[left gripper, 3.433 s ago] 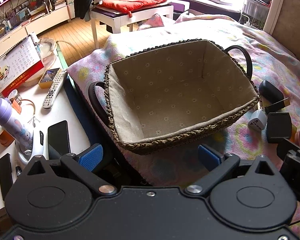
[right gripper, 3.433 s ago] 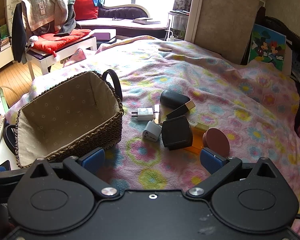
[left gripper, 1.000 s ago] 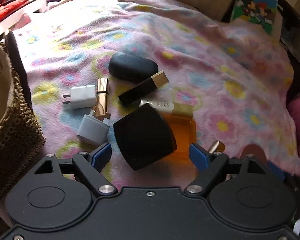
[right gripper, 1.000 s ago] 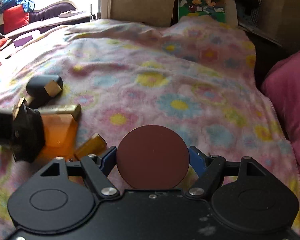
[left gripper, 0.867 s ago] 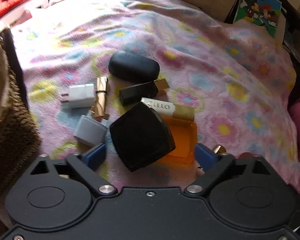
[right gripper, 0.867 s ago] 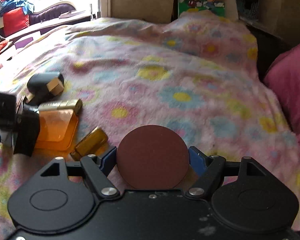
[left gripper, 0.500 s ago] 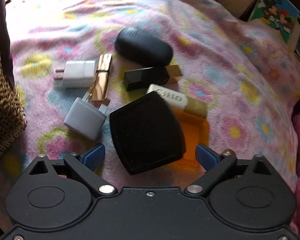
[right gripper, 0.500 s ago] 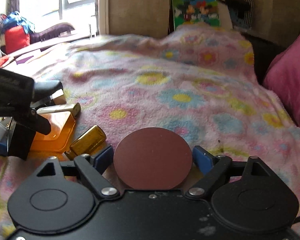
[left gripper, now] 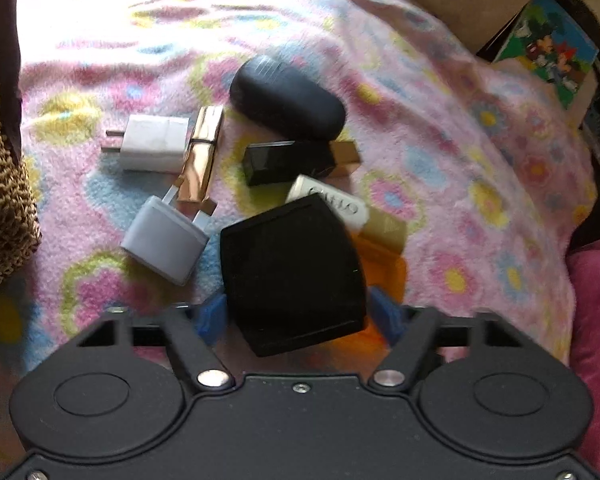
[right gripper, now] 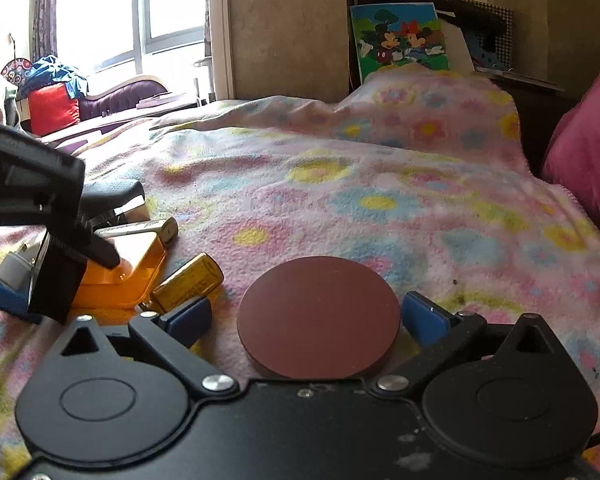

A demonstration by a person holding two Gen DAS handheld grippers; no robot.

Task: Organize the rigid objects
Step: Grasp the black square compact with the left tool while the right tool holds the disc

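A black square compact [left gripper: 292, 264] lies on the flowered blanket, partly over an orange perfume bottle [left gripper: 384, 264]. My left gripper [left gripper: 298, 314] is closing on the compact, and both blue pads [left gripper: 214, 316] touch its sides. In the right wrist view a round maroon disc [right gripper: 318, 316] lies flat between the jaws of my right gripper [right gripper: 306, 316]. Those jaws are opening, with a gap on each side of the disc. The left gripper and compact [right gripper: 54, 284] show at that view's left edge.
Beyond the compact lie a white charger [left gripper: 154, 144], a grey adapter [left gripper: 166, 246], a gold tube [left gripper: 202, 156], a black-and-gold lipstick [left gripper: 292, 160] and an oval black case [left gripper: 288, 100]. The woven basket [left gripper: 0, 200] is at far left. A gold cylinder [right gripper: 188, 280] lies beside the disc. A pink pillow [right gripper: 588, 160] is on the right.
Both grippers swung from the basket to the objects and sank toward the blanket. The left jaws widened, then closed in on the compact. The right jaws spread away from the disc.
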